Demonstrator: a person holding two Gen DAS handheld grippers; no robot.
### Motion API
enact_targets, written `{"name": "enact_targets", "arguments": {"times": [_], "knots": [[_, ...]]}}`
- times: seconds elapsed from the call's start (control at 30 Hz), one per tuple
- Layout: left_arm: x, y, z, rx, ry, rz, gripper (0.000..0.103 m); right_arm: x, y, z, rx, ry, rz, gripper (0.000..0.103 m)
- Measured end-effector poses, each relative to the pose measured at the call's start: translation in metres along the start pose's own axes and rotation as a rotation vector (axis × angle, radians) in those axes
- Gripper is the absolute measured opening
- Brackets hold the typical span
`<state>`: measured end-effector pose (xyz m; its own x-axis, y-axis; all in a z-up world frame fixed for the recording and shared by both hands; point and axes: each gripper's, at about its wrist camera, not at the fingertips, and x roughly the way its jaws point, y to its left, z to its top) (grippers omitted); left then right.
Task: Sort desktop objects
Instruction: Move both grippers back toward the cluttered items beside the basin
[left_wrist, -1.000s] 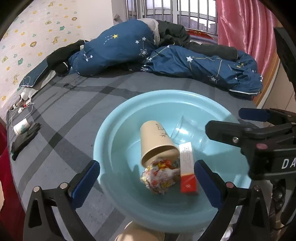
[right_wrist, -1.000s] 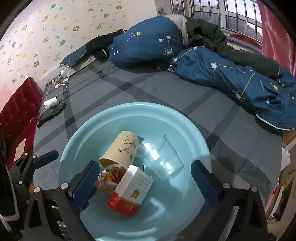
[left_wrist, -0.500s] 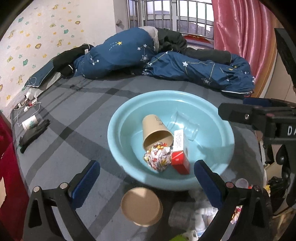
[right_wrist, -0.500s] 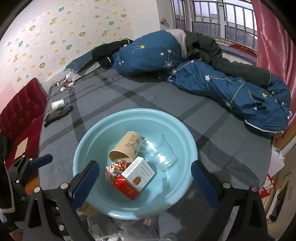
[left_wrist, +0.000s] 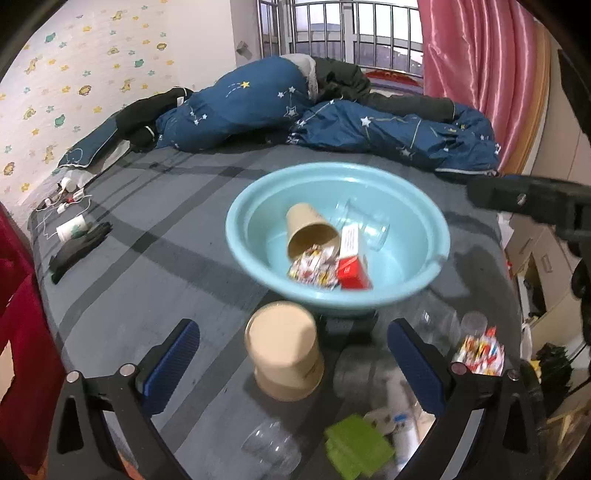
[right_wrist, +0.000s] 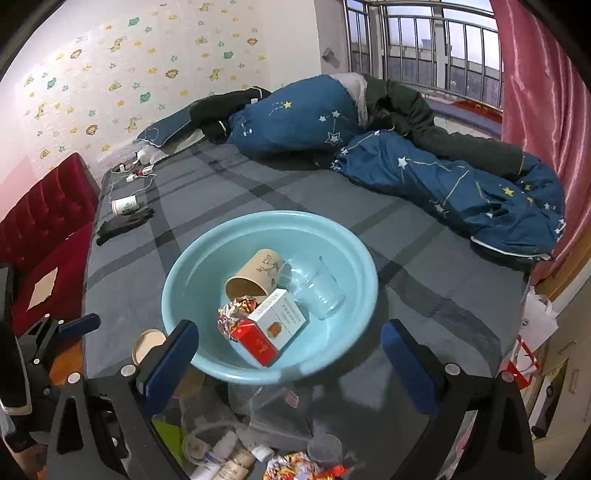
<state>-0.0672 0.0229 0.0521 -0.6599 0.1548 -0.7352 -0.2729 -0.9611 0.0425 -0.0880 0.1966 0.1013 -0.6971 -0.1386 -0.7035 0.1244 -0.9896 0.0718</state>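
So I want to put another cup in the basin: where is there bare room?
The basin is bare along its left and far inner wall. Its middle is crowded: paper cup, clear cup, box and wrapper lie bunched together. The near right floor, beside the box, is also free.

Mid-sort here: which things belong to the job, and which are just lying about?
Job: basin holding paper cup, clear cup, box, wrapper; upturned cup, green pad on the desk.

Lying about: duvet, gloves, cables, curtain.
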Motion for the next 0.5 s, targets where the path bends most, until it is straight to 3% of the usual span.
{"name": "enact_targets", "arguments": {"times": [0.5], "knots": [[-0.011, 0.013, -0.063, -0.035, 0.002, 0.010, 0.103, -0.033, -0.005, -0.057, -0.041, -0.054, -0.012, 0.101]]}}
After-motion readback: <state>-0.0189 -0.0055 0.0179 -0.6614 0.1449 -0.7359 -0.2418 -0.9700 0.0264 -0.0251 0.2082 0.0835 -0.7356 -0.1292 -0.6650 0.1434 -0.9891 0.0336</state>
